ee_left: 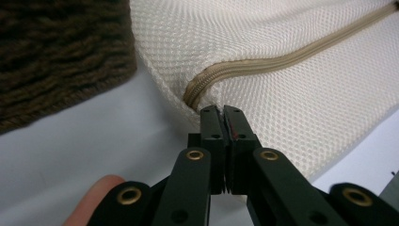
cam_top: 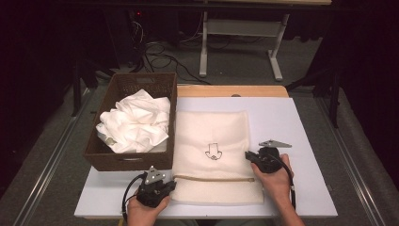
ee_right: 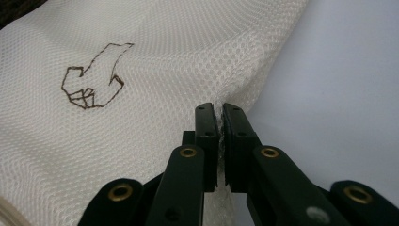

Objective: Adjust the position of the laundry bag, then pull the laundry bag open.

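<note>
A cream mesh bag [cam_top: 211, 136] lies flat on the white table board [cam_top: 301, 188], with a brown zipper [cam_top: 214, 178] across its near end and a small dark outline print [cam_top: 212, 151] in its middle. My left gripper [cam_top: 171, 183] is at the bag's left edge by the zipper's end [ee_left: 197, 89]. Its jaws [ee_left: 221, 110] are closed together on the mesh there. My right gripper [cam_top: 248, 155] is at the bag's right edge. Its jaws [ee_right: 220, 107] pinch the mesh, which puckers at their tips, to the right of the print [ee_right: 91, 77].
A brown woven basket [cam_top: 117, 162] stands just left of the bag and holds crumpled white cloth [cam_top: 136, 122]. Its wall [ee_left: 56, 56] is close to my left gripper. Bare board lies right of the bag. Beyond the table are a desk frame [cam_top: 240, 28] and cables on the floor.
</note>
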Action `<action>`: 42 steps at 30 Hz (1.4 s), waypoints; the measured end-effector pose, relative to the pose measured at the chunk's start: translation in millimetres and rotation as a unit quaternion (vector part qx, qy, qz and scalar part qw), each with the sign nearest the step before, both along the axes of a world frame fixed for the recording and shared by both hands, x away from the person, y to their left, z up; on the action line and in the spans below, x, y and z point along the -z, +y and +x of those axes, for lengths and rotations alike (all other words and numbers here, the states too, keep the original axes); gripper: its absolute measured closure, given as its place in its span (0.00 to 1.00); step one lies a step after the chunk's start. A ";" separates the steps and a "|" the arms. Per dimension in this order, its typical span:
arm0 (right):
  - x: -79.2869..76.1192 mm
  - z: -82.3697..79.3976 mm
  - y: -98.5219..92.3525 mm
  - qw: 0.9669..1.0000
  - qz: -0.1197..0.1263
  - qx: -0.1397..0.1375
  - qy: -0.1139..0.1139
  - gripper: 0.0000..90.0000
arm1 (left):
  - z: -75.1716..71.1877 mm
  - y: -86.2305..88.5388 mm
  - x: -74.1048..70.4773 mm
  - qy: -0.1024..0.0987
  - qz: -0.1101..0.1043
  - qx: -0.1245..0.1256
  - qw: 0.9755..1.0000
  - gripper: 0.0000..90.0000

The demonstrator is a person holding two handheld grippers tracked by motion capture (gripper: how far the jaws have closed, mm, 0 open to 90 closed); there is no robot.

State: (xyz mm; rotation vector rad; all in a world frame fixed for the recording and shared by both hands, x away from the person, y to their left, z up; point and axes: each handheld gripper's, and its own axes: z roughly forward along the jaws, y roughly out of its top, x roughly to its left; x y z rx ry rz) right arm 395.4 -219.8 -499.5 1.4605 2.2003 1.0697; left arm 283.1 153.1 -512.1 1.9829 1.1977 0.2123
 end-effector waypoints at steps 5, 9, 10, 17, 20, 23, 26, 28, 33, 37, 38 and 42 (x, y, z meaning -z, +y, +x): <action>-3.7 -0.5 -3.8 0.999 -0.002 0.004 -0.033 0.56 | -1.7 1.8 -5.0 -0.016 -0.011 0.002 1.000 0.61; -10.9 -4.9 -8.7 0.999 -0.011 0.022 -0.039 0.34 | -4.6 -6.3 -20.3 -0.030 -0.006 0.015 0.999 0.37; -12.8 -5.9 -11.3 0.999 -0.014 0.023 -0.035 0.25 | -4.4 -8.1 -22.9 -0.029 -0.004 0.018 0.999 0.26; -13.9 -13.3 -22.5 1.000 0.024 0.010 0.017 0.07 | 0.0 -33.3 -39.9 -0.032 -0.021 0.065 0.997 0.09; -11.0 -17.4 -21.1 0.999 0.016 -0.002 0.028 0.09 | 4.2 -45.8 -41.5 -0.032 -0.024 0.076 0.996 0.09; -8.8 -21.6 -22.5 0.999 0.023 -0.003 0.038 0.18 | 9.3 -59.1 -41.0 -0.029 -0.026 0.086 0.996 0.10; -7.5 -25.0 -25.9 0.998 0.034 -0.007 0.051 0.21 | 13.5 -73.2 -41.7 -0.028 -0.027 0.096 0.995 0.11; -6.2 -27.8 -28.1 0.998 0.030 -0.005 0.054 0.26 | 16.0 -83.0 -42.1 -0.026 -0.028 0.104 0.994 0.12; -2.1 -30.2 -35.0 0.996 0.052 -0.001 0.071 0.38 | 24.2 -104.3 -41.8 -0.023 -0.030 0.120 0.992 0.15; 0.8 -30.5 -35.4 0.996 0.052 -0.001 0.077 0.45 | 28.4 -120.0 -41.2 -0.021 -0.033 0.132 0.991 0.16; 1.2 -30.6 -35.8 0.995 0.055 -0.002 0.080 0.47 | 29.5 -124.6 -40.9 -0.019 -0.032 0.138 0.990 0.17; 2.6 -29.0 -40.4 0.993 0.078 -0.005 0.092 0.53 | 32.9 -139.8 -37.9 -0.013 -0.029 0.154 0.988 0.18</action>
